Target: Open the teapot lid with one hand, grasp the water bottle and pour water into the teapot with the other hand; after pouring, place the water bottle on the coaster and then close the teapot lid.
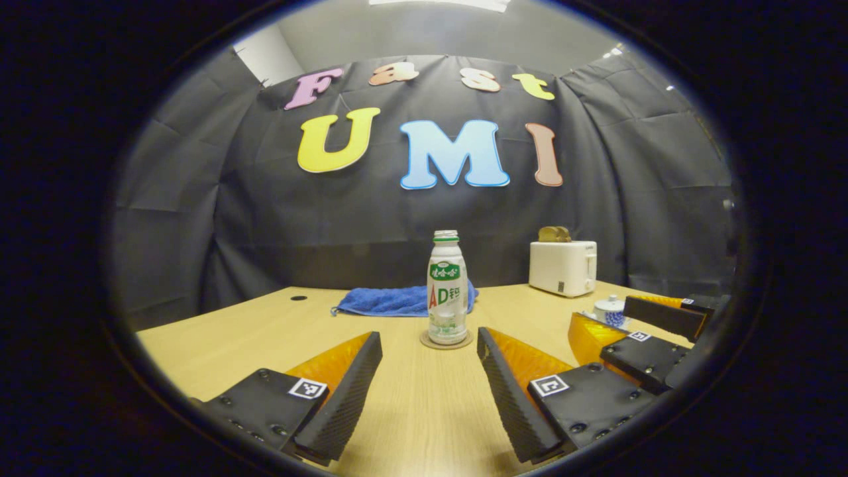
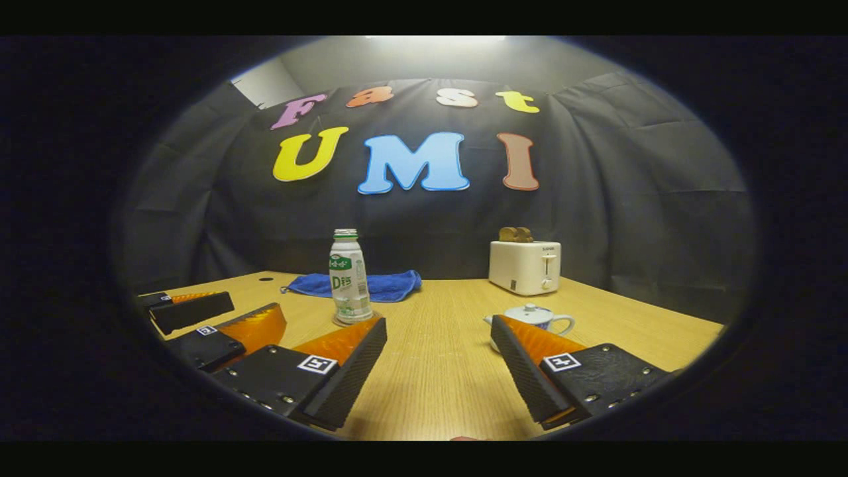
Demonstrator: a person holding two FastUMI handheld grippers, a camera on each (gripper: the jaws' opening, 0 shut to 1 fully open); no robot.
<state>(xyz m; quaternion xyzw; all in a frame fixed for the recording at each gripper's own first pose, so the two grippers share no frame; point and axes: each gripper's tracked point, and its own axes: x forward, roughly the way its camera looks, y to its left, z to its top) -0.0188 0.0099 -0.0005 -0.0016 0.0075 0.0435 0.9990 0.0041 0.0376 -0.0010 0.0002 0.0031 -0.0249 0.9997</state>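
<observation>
A white drink bottle [image 1: 446, 291] with a green label stands upright on a round coaster [image 1: 446, 342] at mid-table. My left gripper [image 1: 428, 339] is open just short of it, fingers apart with nothing between them. In the right gripper view the bottle [image 2: 349, 278] and coaster [image 2: 351, 321] sit to the left. A small white teapot [image 2: 534, 318] with its lid on stands just beyond the right finger of my open right gripper [image 2: 438, 328]. In the left gripper view the teapot [image 1: 609, 310] is partly hidden behind the right gripper [image 1: 599, 311]. The left gripper [image 2: 256, 306] appears at far left.
A white toaster [image 1: 563, 267] holding bread stands at the back right of the wooden table [image 1: 411, 411]. A blue cloth [image 1: 387, 301] lies behind the bottle. A small dark hole [image 1: 298, 298] marks the table's back left. The black cloth wall closes the far side.
</observation>
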